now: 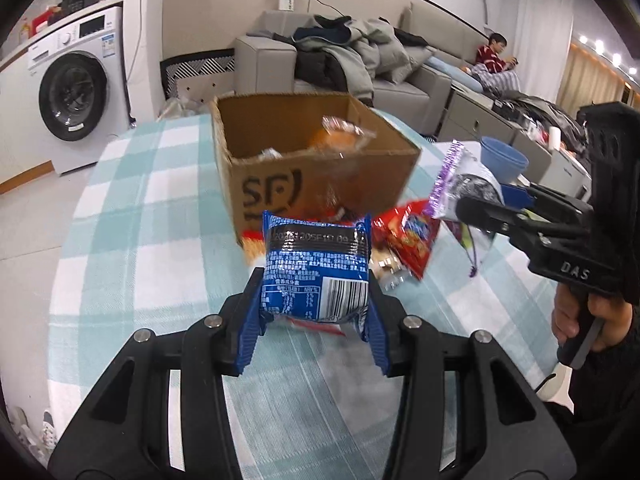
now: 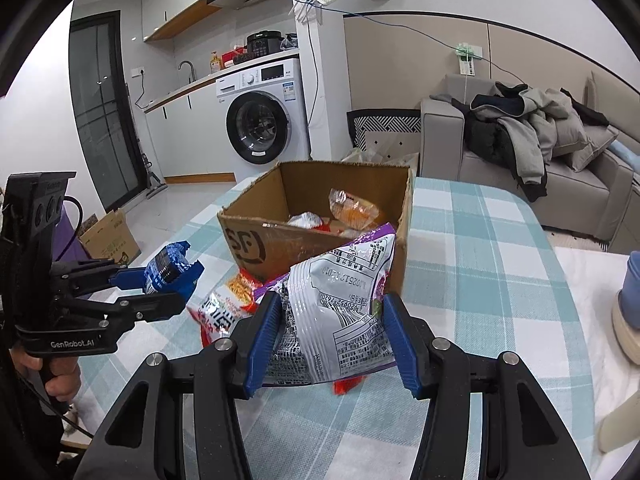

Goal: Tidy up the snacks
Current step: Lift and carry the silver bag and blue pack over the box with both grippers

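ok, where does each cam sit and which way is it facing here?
Left wrist: on the left gripper, angled down at its blue packet and the cardboard box; right gripper and hand at right.
Right wrist: on the right gripper, holding a silver-purple bag; left gripper at left.
Shared: box, checked tablecloth, washing machine, sofa.

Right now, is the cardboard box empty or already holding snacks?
Holding snacks: the open cardboard box shows an orange packet and other wrappers inside.

One cardboard box, one blue snack packet, one silver-purple snack bag, one red snack packet, two grippers seen; snacks inside box uncountable.
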`<state>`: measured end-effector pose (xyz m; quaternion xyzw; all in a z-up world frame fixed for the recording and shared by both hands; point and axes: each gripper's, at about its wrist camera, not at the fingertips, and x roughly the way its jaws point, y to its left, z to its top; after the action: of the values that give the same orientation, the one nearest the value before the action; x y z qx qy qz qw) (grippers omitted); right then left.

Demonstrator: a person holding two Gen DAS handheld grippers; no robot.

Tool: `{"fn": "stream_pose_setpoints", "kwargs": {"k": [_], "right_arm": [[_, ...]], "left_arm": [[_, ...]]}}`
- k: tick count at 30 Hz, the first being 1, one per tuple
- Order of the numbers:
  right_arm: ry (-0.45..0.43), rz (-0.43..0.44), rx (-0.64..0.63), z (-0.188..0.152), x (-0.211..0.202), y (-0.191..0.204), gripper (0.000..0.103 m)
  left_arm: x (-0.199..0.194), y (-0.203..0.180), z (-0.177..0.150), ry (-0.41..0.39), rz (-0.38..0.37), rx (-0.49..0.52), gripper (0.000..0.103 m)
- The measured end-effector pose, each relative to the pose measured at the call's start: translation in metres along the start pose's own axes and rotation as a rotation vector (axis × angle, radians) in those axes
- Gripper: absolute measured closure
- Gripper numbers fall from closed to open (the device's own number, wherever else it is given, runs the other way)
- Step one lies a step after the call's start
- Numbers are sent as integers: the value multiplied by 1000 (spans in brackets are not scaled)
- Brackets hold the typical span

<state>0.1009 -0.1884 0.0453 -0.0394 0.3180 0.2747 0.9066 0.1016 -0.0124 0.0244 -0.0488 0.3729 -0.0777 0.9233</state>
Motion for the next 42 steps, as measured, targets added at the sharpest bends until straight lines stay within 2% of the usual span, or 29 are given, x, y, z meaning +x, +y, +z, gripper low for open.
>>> {"fn": "stream_pose_setpoints", "kwargs": {"k": [8, 15, 24, 28, 42], "right_arm": [[-14, -38, 0, 34, -7, -5, 50], [-35, -28, -3, 61, -2, -2, 50], [-27, -11, -3, 89, 28, -5, 50], [-24, 32, 23, 95, 41, -9, 50], [11, -5, 9, 114, 91, -25, 50]], "left_arm": [[-4, 12, 36, -44, 31, -21, 61], [1, 21, 66, -64, 69, -32, 61], [26, 28, 91, -51, 90, -46, 61], [41, 29, 103, -43, 86, -49, 61], [97, 29, 131, -8, 95, -44, 61]]}}
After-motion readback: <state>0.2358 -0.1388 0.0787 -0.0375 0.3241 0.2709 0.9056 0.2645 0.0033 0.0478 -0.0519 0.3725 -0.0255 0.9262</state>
